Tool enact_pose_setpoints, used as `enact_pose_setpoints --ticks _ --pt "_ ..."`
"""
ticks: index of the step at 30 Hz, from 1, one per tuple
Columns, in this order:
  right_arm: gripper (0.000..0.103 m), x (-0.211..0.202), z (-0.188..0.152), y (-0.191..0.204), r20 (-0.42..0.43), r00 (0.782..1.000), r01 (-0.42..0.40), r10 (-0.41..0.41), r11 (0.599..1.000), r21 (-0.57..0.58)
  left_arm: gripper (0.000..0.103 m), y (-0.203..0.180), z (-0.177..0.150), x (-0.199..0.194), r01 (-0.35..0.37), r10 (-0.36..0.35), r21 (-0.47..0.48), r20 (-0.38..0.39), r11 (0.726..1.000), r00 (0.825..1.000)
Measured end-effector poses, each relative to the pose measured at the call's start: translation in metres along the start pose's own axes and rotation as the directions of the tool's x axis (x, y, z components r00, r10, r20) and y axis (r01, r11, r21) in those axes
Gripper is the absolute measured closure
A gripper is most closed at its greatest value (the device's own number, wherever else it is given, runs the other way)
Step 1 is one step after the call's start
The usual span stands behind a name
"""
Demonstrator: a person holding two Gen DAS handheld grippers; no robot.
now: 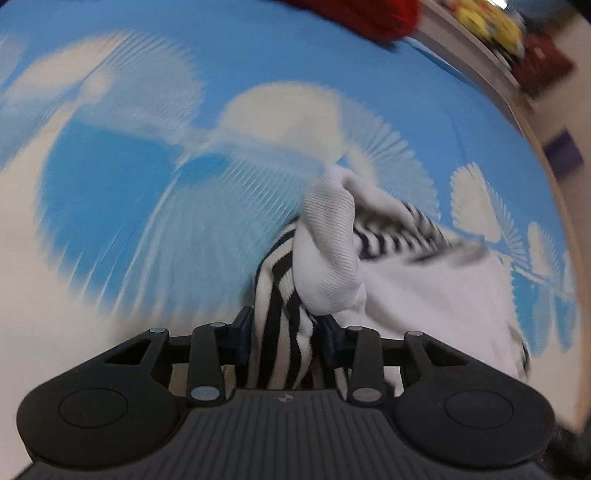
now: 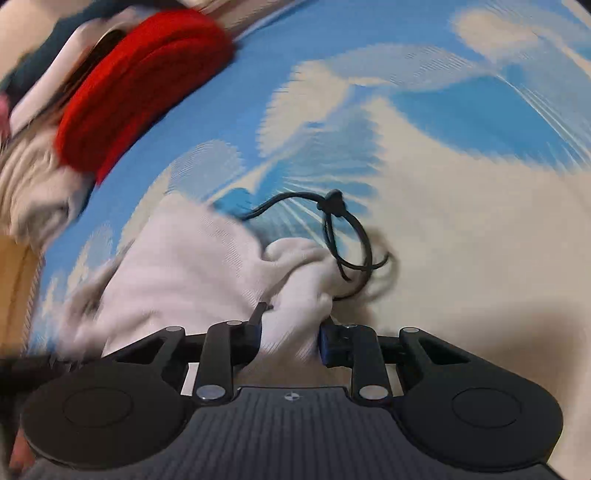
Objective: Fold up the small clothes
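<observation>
A blue cloth (image 1: 122, 206) with pale, feathery cream shapes covers the whole surface, smooth and flat but smeared by motion blur. In the left wrist view, the left gripper (image 1: 286, 338) sits near the bottom centre, its two black fingers clamped on a bunched white garment (image 1: 328, 258). The part between the fingers is soft knit with bold black and white stripes; just right of it a ribbed white fold bulges up, and plain white fabric spreads further right. Far off, at the top edge, lies a thick red knitted piece (image 1: 354, 16).

In the right wrist view, that red piece (image 2: 136, 88) lies far left, rounded and folded double. The right gripper (image 2: 291, 334) pinches a ribbed white bunch of the garment (image 2: 192, 266), which spreads left. A thin black cord (image 2: 347, 236), knotted and looped, trails from it onto the cloth.
</observation>
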State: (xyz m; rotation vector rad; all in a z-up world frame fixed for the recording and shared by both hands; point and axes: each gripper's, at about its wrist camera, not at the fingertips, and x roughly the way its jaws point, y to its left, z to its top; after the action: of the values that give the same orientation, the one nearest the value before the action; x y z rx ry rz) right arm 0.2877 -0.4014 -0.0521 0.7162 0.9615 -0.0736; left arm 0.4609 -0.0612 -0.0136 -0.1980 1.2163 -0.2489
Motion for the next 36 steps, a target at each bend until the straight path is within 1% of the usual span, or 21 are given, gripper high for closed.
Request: enact_pose_setpoints --ticks 2,4,6,7,9,10,11,12,13,15,17,18,20,22,24,27,28,30,33,35,36 --pt "0.075 -0.007 -0.006 -0.008 -0.017 0.999 -0.032 0.032 0.999 0.023 0.062 -0.023 0.018 0.012 -0.022 0.020 0.067 0.034 0.998 0.999" --pt "0.075 -0.011 -0.007 -0.007 -0.005 0.999 -0.044 0.044 0.999 -0.001 0.062 -0.035 0.026 0.020 -0.040 0.035 0.094 0.052 0.995 0.998" --pt "0.075 -0.007 -0.006 -0.005 0.008 0.999 -0.046 0.046 0.998 -0.032 0.060 -0.036 0.029 0.022 -0.036 0.031 0.094 0.052 0.995 0.998" --pt "0.075 -0.002 -0.006 -0.004 0.013 0.999 -0.046 0.047 0.999 -0.028 0.055 -0.031 0.030 0.021 -0.025 0.021 0.080 0.053 0.997 0.998" --pt "0.075 0.003 -0.005 -0.007 0.011 0.999 -0.049 0.049 0.998 -0.026 0.036 -0.017 0.032 0.015 -0.017 0.014 0.035 0.071 0.999 0.997" --pt "0.075 0.004 -0.006 -0.007 0.016 0.999 -0.050 0.051 0.998 -0.027 0.011 -0.009 0.033 0.012 -0.027 0.027 -0.003 0.088 1.000 0.996" --pt "0.074 0.006 -0.005 -0.006 0.018 0.998 -0.051 0.052 0.998 -0.029 0.000 -0.002 0.035 0.008 -0.041 0.046 -0.044 0.107 0.998 0.993" --pt "0.073 0.005 -0.005 -0.007 0.019 0.998 -0.051 0.051 0.998 -0.031 0.000 0.009 0.035 0.003 -0.057 0.069 -0.090 0.134 0.994 0.989" --pt "0.066 0.001 -0.004 -0.008 0.023 0.999 -0.047 0.048 0.998 -0.034 0.000 0.022 0.035 -0.003 -0.067 0.088 -0.140 0.152 0.988 0.984" --pt "0.061 -0.003 -0.004 -0.008 0.045 0.998 -0.033 0.035 0.998 -0.047 0.000 0.044 0.033 -0.016 -0.081 0.117 -0.226 0.149 0.971 0.982" --pt "0.050 -0.011 -0.001 -0.007 0.055 0.998 0.001 0.002 0.999 -0.051 0.000 0.058 0.020 -0.036 -0.102 0.145 -0.255 0.154 0.961 0.977" --pt "0.048 -0.020 0.000 -0.006 0.073 0.997 0.029 -0.025 0.999 -0.044 0.000 0.061 0.008 -0.050 -0.114 0.153 -0.221 0.172 0.969 0.973" --pt "0.036 -0.045 -0.001 -0.001 0.131 0.991 0.040 -0.034 0.998 -0.047 0.000 0.056 -0.024 -0.077 -0.174 0.197 -0.124 0.214 0.977 0.957" --pt "0.029 -0.079 -0.012 0.008 0.198 0.980 0.051 -0.032 0.995 -0.091 0.000 0.044 -0.072 -0.106 -0.238 0.235 -0.021 0.263 0.971 0.936" --pt "0.024 -0.114 -0.035 0.020 0.269 0.963 0.064 -0.015 0.982 -0.176 0.000 0.025 -0.122 -0.124 -0.269 0.240 0.067 0.284 0.961 0.928" --pt "0.015 -0.156 -0.089 0.032 0.375 0.927 0.104 0.014 0.950 -0.293 0.000 0.001 -0.203 -0.147 -0.298 0.232 0.159 0.338 0.941 0.912" --pt "0.013 -0.165 -0.112 0.032 0.407 0.913 0.129 0.011 0.940 -0.316 0.000 -0.006 -0.229 -0.151 -0.313 0.237 0.179 0.350 0.933 0.906" --pt "0.013 -0.173 -0.151 0.031 0.432 0.902 0.179 -0.012 0.920 -0.349 0.000 -0.015 -0.266 -0.155 -0.326 0.240 0.183 0.379 0.927 0.894" --pt "0.013 -0.176 -0.193 0.027 0.401 0.914 0.226 -0.056 0.892 -0.390 0.000 -0.019 -0.305 -0.157 -0.325 0.237 0.154 0.416 0.933 0.878" --pt "0.013 -0.181 -0.208 0.027 0.384 0.922 0.215 -0.052 0.893 -0.395 0.000 -0.020 -0.323 -0.160 -0.315 0.233 0.135 0.420 0.940 0.877" --pt "0.013 -0.183 -0.214 0.026 0.380 0.924 0.213 -0.051 0.892 -0.399 0.000 -0.019 -0.329 -0.160 -0.302 0.225 0.129 0.417 0.944 0.881"
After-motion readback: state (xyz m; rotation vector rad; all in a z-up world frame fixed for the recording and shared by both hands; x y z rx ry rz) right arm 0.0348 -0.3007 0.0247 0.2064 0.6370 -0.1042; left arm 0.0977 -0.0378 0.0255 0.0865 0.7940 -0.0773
